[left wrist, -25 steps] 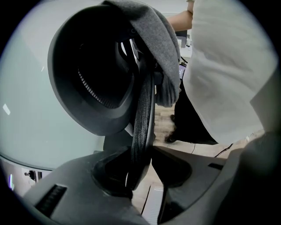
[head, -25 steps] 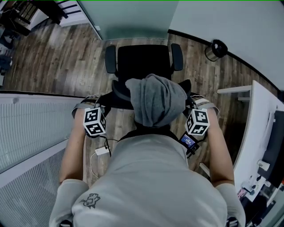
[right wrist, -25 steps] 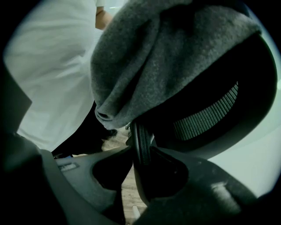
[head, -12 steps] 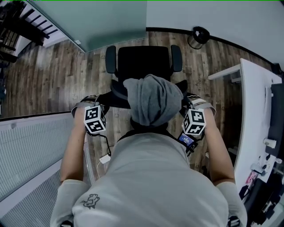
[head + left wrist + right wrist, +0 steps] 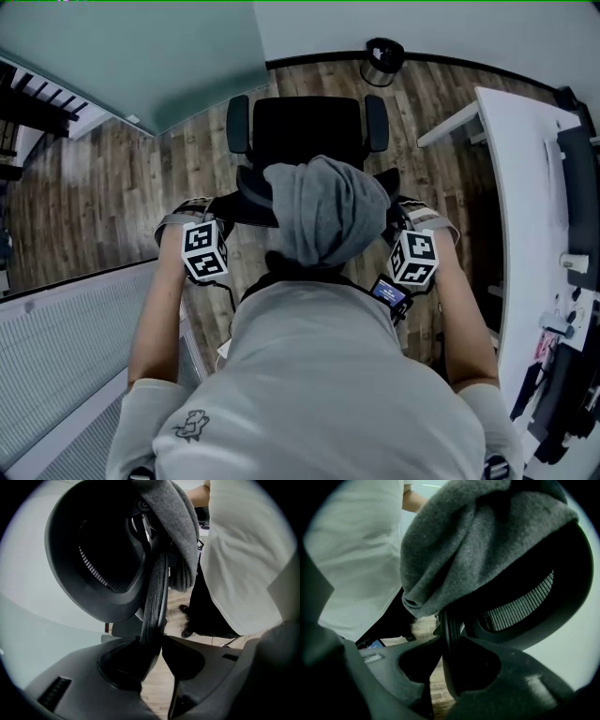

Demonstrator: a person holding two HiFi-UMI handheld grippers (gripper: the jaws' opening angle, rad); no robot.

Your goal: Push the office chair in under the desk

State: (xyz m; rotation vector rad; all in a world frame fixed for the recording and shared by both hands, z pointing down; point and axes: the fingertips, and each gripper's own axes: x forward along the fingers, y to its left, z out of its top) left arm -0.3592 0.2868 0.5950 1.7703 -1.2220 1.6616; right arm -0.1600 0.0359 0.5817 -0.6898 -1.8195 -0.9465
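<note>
Person: light grey T-shirt torso (image 5: 319, 394) fills the bottom of head view, both forearms reaching fwd.
Left gripper (image 5: 157, 641): points steeply down at the chair's L side. Jaws clamped on the black ribbed backrest edge (image 5: 154, 597), which sits between both pads.
Right gripper (image 5: 450, 644): mirror pose on the R side. Jaws clamped on the same kind of ribbed rim (image 5: 449, 625).
Backrest top: grey knit fabric garment (image 5: 323, 211) draped over it, hiding the top from above. Black curved mesh headrest (image 5: 520, 606) shows under the fabric in both gripper views.
Task thing: black office chair with two padded armrests (image 5: 300, 131), seat facing away from the person, standing on the brown wood-plank floor (image 5: 141, 178). Not under the desk; it's left of the desk in head view, clear of its edge.
Desk: white tabletop (image 5: 525, 187) runs down the R side of head view, with a black monitor (image 5: 577, 178) and small clutter at its far-R edge.
L side: white slatted panel (image 5: 66, 347) low left.
Far: black round waste bin (image 5: 380, 58) on the floor by the white wall, beyond the chair. Teal glass panel (image 5: 141, 47) top left.
</note>
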